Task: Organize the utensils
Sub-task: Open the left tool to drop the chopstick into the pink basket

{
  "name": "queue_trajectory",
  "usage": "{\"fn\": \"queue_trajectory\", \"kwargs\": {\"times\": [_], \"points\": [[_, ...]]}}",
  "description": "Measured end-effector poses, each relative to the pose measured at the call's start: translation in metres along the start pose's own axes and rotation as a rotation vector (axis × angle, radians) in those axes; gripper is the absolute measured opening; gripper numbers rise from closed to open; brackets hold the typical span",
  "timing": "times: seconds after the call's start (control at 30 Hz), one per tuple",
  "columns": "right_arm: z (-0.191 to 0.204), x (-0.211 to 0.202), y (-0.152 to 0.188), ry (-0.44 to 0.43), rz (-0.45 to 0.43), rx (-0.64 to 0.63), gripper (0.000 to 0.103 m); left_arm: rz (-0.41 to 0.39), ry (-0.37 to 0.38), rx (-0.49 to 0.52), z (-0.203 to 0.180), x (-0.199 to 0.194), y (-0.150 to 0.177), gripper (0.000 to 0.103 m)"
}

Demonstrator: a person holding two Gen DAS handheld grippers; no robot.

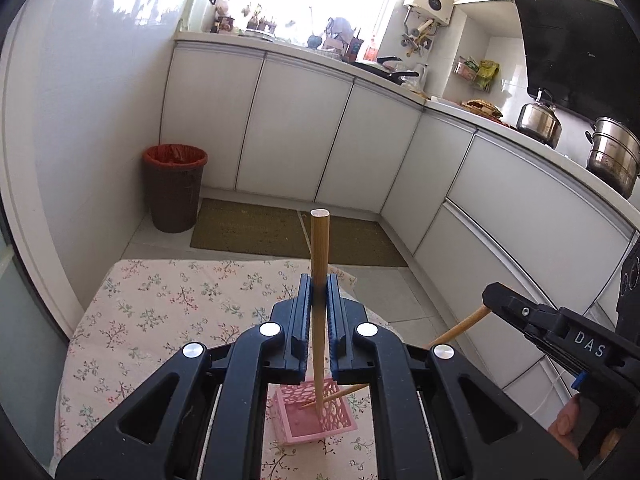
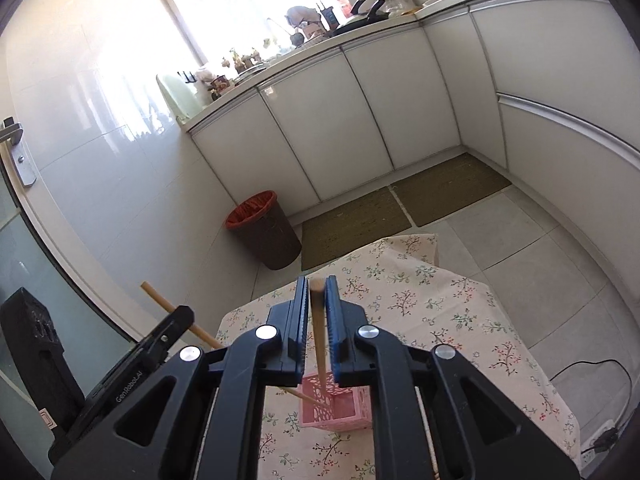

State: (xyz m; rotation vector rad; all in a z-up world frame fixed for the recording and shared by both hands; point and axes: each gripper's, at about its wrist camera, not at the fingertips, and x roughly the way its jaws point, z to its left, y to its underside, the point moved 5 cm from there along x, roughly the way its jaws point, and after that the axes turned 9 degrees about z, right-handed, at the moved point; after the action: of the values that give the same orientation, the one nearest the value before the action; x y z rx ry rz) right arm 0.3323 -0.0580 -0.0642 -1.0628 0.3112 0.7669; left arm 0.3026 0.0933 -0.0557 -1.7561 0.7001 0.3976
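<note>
A pink perforated holder [image 1: 316,414] stands on the floral tablecloth [image 1: 160,312]; it also shows in the right wrist view [image 2: 336,408]. My left gripper [image 1: 319,292] is shut on a wooden chopstick [image 1: 320,248], held upright with its thin end inside the holder. My right gripper [image 2: 318,296] is shut on a second wooden chopstick [image 2: 320,344], its thin end also down in the holder. Each gripper shows in the other's view: the right one [image 1: 536,316] with its chopstick [image 1: 460,330], the left one [image 2: 160,344] with its chopstick [image 2: 160,300].
A brown bin with a red liner [image 1: 174,188] stands on the floor by the wall. White cabinets [image 1: 300,128] line the far side, with green mats [image 1: 256,228] before them. A kettle [image 1: 538,118] and pot [image 1: 612,156] sit on the counter. A black cable [image 2: 592,368] lies at right.
</note>
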Motion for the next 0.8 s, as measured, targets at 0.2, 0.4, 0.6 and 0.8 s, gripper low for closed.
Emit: {"fn": "queue_trajectory", "kwargs": {"times": [0.2, 0.4, 0.6, 0.8], "points": [[-0.006, -0.015, -0.001, 0.022, -0.043, 0.003, 0.054, -0.025, 0.007, -0.029, 0.003, -0.016, -0.007, 0.026], [-0.015, -0.046, 0.007, 0.099, -0.104, -0.001, 0.063, -0.029, 0.006, -0.002, -0.011, -0.039, -0.002, 0.037], [-0.047, -0.07, 0.038, 0.204, -0.102, 0.065, 0.085, 0.012, -0.014, 0.068, -0.029, -0.051, 0.023, 0.071], [-0.111, -0.078, 0.09, 0.277, 0.042, 0.243, 0.096, 0.191, 0.016, 0.117, -0.041, -0.034, 0.068, 0.091]]}}
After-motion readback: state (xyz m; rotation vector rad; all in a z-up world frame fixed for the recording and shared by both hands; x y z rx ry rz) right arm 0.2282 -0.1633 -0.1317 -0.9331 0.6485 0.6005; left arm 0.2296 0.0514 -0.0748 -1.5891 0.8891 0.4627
